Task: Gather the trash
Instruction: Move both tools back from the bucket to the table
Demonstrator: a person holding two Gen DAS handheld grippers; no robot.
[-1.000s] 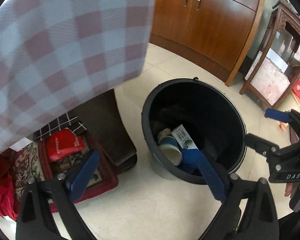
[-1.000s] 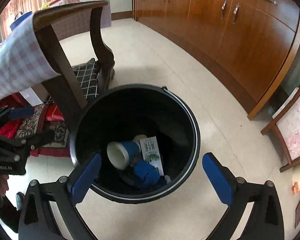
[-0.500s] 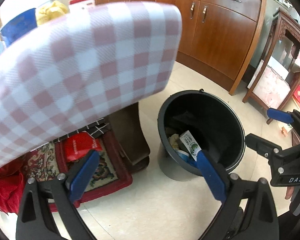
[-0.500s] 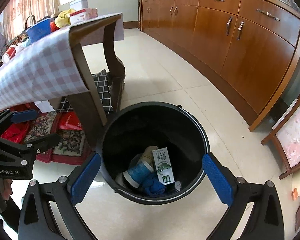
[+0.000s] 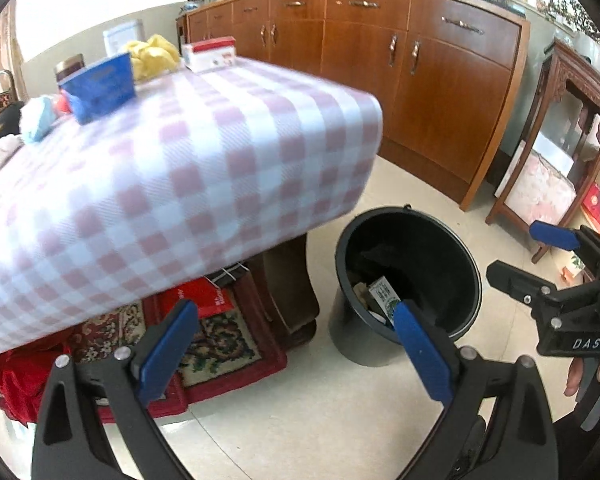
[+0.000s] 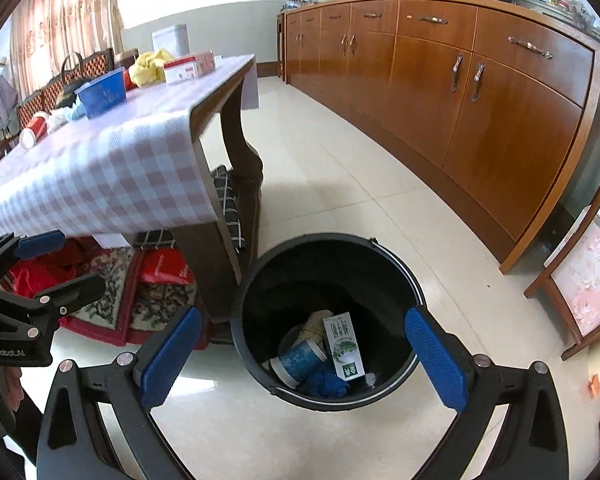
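We have lifted both grippers away from the black bin (image 6: 327, 320) over the last second: it filled the right wrist view then, and now it sits lower and smaller, below and just ahead of the right gripper (image 6: 304, 354). The left gripper (image 5: 296, 344) has risen enough that the top of the checked desk (image 5: 172, 168) shows ahead and to its left. Both grippers are released, jaws wide apart and holding nothing. The trash already dropped, a blue cup (image 6: 298, 362), a green-printed carton (image 6: 344, 346) and a blue crumple (image 6: 326, 380), lies at the bottom of the bin. We judge one drop finished and the next pick due on the desk, where a blue box (image 5: 98, 88), a red-and-white box (image 5: 210, 54) and a yellow crumple (image 5: 154, 56) remain.
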